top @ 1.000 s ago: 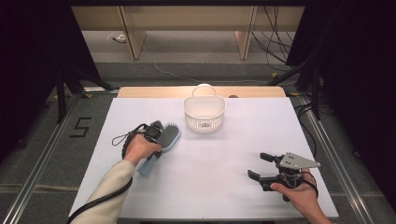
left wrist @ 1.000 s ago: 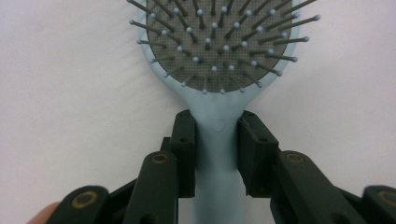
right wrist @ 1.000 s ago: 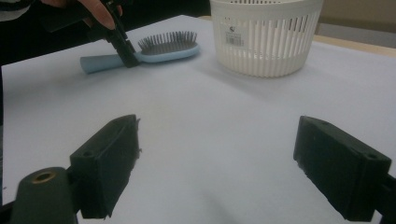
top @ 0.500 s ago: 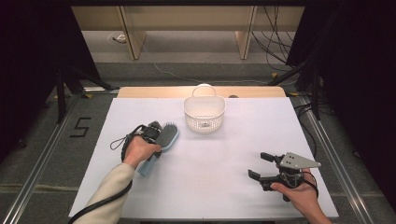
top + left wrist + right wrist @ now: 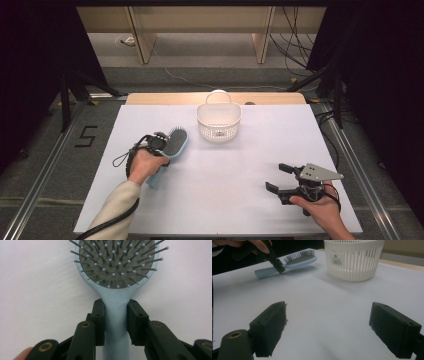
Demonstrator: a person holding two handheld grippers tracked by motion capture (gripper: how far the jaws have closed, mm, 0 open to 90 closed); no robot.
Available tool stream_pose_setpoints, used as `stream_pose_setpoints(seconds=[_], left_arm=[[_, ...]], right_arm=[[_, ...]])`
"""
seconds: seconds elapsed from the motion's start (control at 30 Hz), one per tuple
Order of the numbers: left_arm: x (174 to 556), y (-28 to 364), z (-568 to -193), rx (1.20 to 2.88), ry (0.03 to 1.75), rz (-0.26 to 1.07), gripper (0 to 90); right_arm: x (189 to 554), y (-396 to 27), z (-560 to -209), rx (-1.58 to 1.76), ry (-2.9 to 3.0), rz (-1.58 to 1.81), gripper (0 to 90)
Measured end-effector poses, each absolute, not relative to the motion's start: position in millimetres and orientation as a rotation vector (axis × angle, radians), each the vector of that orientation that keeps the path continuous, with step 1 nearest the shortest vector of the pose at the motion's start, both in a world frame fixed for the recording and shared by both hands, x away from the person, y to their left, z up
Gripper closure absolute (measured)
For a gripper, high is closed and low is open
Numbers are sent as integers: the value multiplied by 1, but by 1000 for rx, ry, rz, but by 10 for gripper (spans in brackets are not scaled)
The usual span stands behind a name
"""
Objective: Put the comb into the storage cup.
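Note:
A light-blue hairbrush [image 5: 176,141] with a grey bristle pad lies bristles-up at the left of the white table [image 5: 240,170]. My left gripper [image 5: 161,151] is shut on its handle just below the head. In the left gripper view, both black pads press the sides of the hairbrush [image 5: 116,270] neck, with the left gripper [image 5: 116,315] closed around it. A white slatted basket [image 5: 218,121] with a handle stands at the back middle, right of the brush. My right gripper [image 5: 275,178] stands open near the front right, with nothing between the wide-apart jaws of the right gripper [image 5: 328,330].
In the right gripper view, the basket [image 5: 353,260] is ahead to the right and the hairbrush [image 5: 294,260] ahead to the left. A wooden strip [image 5: 165,98] runs behind the table. Metal rails and cables flank it on the floor.
My left hand and the brush have shifted slightly to the left. The right gripper has stayed still and open.

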State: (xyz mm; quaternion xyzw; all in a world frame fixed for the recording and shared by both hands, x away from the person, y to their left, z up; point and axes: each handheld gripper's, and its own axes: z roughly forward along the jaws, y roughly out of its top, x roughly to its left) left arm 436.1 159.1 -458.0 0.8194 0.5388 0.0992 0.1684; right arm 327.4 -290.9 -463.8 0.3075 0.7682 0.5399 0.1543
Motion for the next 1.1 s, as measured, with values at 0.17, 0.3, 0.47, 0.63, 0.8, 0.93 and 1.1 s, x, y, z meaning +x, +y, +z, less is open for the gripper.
stream_pose_setpoints(seconds=[0.17, 0.3, 0.47, 0.63, 0.8, 0.93, 1.1], left_arm=[[433, 163, -455, 2270, 1507, 328, 697], [429, 163, -450, 2226, 1484, 358, 698], [425, 165, -445, 2228, 1431, 406, 697], [423, 168, -444, 2242, 1398, 441, 697], [422, 171, -441, 2208, 1393, 463, 697], [421, 172, -439, 2177, 1385, 482, 697], [420, 173, -439, 2154, 1370, 518, 697]], right_arm=[[327, -291, -464, 879, 2201, 1552, 153], [327, -291, -463, 875, 2201, 1552, 153], [327, -291, -463, 875, 2202, 1557, 153], [327, -291, -463, 877, 2202, 1560, 153], [327, -291, -463, 877, 2200, 1561, 153], [327, -291, -463, 879, 2202, 1562, 153], [327, -291, -463, 878, 2201, 1562, 153]])
